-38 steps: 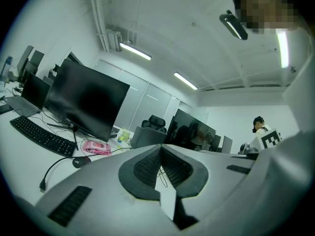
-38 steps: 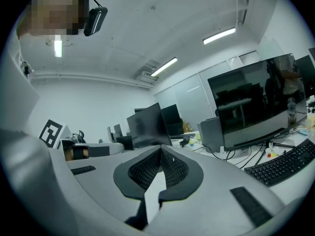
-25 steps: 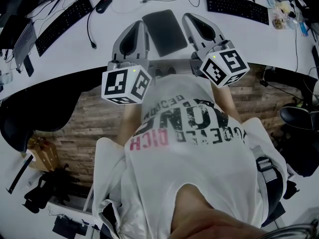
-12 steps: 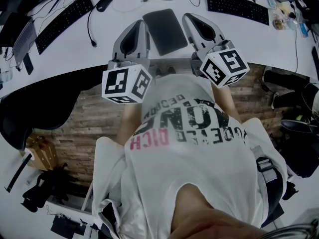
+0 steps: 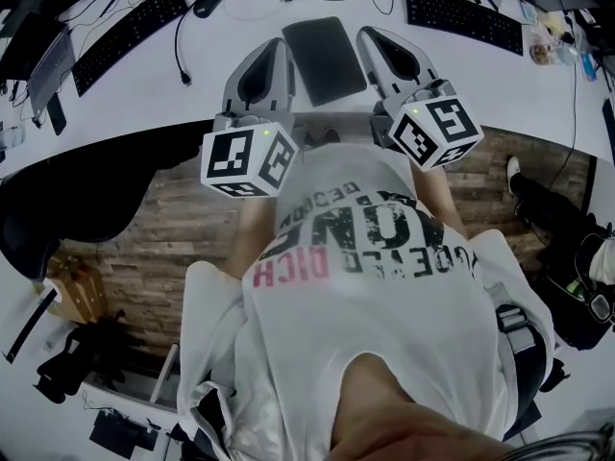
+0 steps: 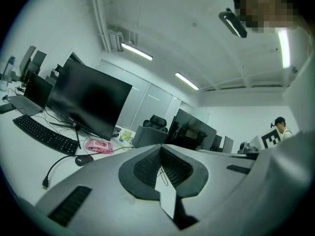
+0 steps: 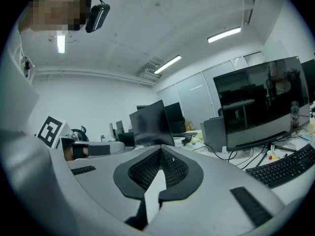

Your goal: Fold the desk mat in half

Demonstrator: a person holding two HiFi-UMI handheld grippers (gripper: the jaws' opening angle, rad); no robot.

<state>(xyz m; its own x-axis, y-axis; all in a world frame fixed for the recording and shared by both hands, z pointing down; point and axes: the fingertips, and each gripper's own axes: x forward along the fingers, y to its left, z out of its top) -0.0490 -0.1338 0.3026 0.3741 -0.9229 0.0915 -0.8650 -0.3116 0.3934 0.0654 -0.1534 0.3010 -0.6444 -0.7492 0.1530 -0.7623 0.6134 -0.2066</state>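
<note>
A dark grey desk mat (image 5: 324, 58) lies as a small rectangle on the white desk (image 5: 144, 104), close to its front edge. My left gripper (image 5: 277, 46) hangs just left of the mat and my right gripper (image 5: 371, 35) just right of it, both above the desk and clear of the mat. In the left gripper view the left gripper (image 6: 160, 149) is tilted up toward the room, its jaws meeting with nothing between them. The right gripper (image 7: 161, 149) looks the same in the right gripper view, shut and empty. Neither gripper view shows the mat.
One black keyboard (image 5: 130, 27) and a mouse (image 5: 207, 1) lie at the far left of the desk, a second keyboard (image 5: 461, 12) at the far right, with cables between. A monitor (image 6: 88, 100) stands at the back. A dark chair (image 5: 58, 209) sits lower left.
Both grippers and the mat keep their places. The head view has shifted slightly, and a person's leg on the floor at the right has moved.
</note>
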